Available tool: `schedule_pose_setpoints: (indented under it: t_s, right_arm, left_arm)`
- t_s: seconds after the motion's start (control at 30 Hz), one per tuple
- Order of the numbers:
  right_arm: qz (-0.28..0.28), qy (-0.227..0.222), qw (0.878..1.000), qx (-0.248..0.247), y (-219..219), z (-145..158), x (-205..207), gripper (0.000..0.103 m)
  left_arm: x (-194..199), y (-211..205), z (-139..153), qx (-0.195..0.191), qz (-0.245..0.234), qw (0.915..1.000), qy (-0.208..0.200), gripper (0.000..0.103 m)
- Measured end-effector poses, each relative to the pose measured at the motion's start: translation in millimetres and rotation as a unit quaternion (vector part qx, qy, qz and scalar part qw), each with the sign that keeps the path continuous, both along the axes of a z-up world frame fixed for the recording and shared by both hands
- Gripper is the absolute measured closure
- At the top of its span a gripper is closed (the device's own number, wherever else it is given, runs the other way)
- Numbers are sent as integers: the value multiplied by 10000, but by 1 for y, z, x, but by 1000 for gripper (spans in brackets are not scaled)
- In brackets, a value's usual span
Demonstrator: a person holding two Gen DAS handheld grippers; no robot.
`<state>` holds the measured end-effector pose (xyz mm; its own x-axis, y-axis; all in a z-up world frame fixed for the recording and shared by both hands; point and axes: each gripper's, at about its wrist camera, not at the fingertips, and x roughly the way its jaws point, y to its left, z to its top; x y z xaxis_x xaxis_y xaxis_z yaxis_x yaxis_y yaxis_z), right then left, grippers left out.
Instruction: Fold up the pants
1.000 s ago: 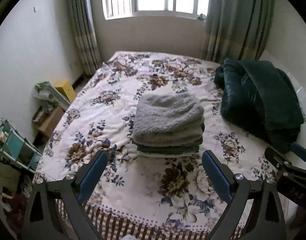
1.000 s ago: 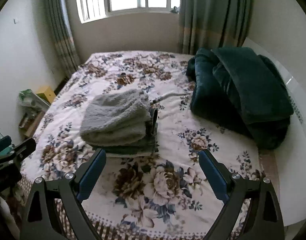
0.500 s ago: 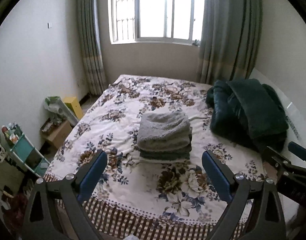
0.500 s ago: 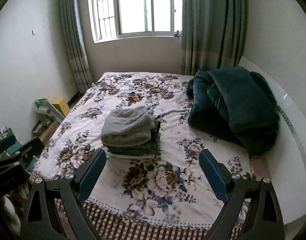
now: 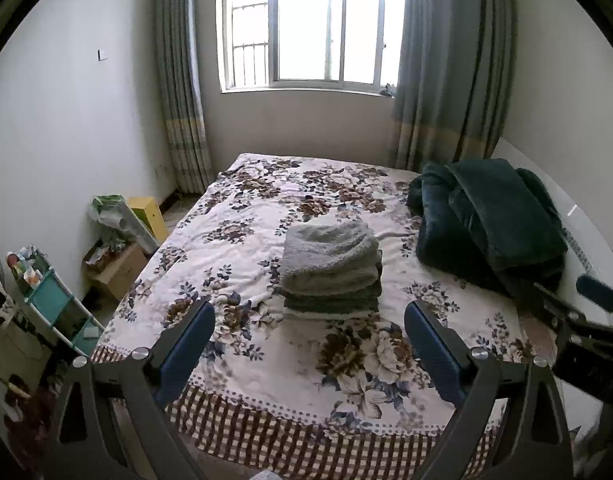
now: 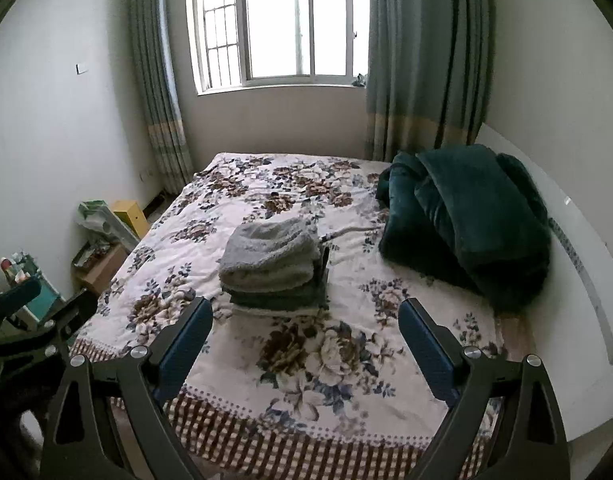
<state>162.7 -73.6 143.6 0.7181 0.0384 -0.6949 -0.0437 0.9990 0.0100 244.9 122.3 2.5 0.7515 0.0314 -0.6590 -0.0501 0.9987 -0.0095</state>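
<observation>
The folded gray pants [image 5: 331, 252] sit on top of a stack in the middle of the flowery bed [image 5: 234, 240]. The left tool [image 5: 308, 328] and right tool [image 6: 305, 324] are both wide apart, holding nothing, well back from the pants.

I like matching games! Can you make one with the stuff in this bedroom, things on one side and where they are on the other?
Things:
1. grey folded pants
2. dark green blanket
3. yellow box
4. left gripper

Places or states:
A. on the floor by the left wall
B. open, holding nothing
C. stacked mid-bed
D. heaped on the bed's right side

Pairs: 1-C, 2-D, 3-A, 4-B
</observation>
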Motion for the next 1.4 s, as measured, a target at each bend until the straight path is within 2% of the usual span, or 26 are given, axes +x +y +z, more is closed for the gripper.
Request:
schedule_pose_setpoints:
  t_s: [0.1,0.17,0.47,0.83,1.4]
  right_arm:
    - [-32,70,10000,63,1,-2,-1,7]
    - [-55,60,9999,62,4,-1,1,4]
    - [-382,-124,9991,-112,9,-13,45,2]
    - [-624,143,9976,-272,15,-64,118,2]
    - [-511,283,9980,-248,30,-95,142,2]
  left_arm:
    - [2,1,0,-30,-39,10000,-36,6]
    - [2,3,0,-66,-50,10000,-24,0]
    - [44,9,-18,135,113,9998,74,0]
    - [95,11,-58,287,154,9987,396,0]
    - [115,23,-67,315,239,9979,519,0]
